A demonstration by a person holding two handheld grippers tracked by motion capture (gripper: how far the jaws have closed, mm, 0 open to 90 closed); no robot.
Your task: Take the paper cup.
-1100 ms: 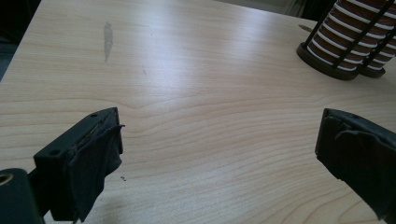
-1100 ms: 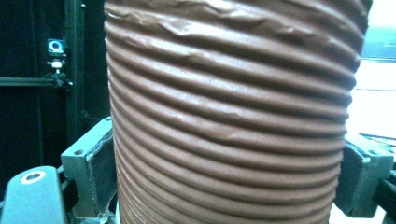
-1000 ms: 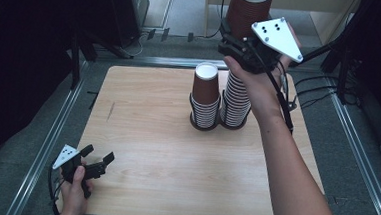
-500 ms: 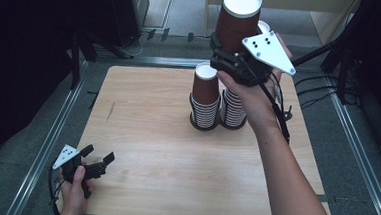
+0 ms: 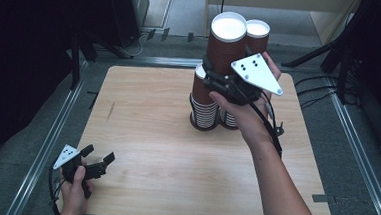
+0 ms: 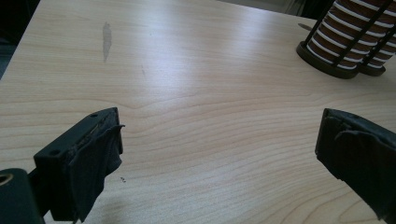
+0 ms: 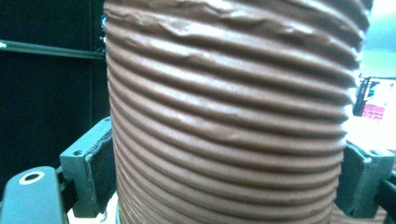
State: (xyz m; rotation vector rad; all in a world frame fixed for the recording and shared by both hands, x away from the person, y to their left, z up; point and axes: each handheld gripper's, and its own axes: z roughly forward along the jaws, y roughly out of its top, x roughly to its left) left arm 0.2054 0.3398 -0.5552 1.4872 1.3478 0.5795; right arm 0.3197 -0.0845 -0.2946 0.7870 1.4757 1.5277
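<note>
The right gripper pinches a brown ribbed paper cup by its sides, both jaws pressed against the wall, as the right gripper view shows with the cup between them. The cup is upright, open end up with its white inside showing, held in the air above the far middle of the tabletop, over the left stack of cups. A second stack stands just beside the first on its right, taller, its top cup close beside the held one. Both stacks sit in dark wire holders, whose round bases appear in the left gripper view. The left gripper rests at the near left corner of the tabletop, its jaws spread wide with nothing between them, well apart from the stacks.
</note>
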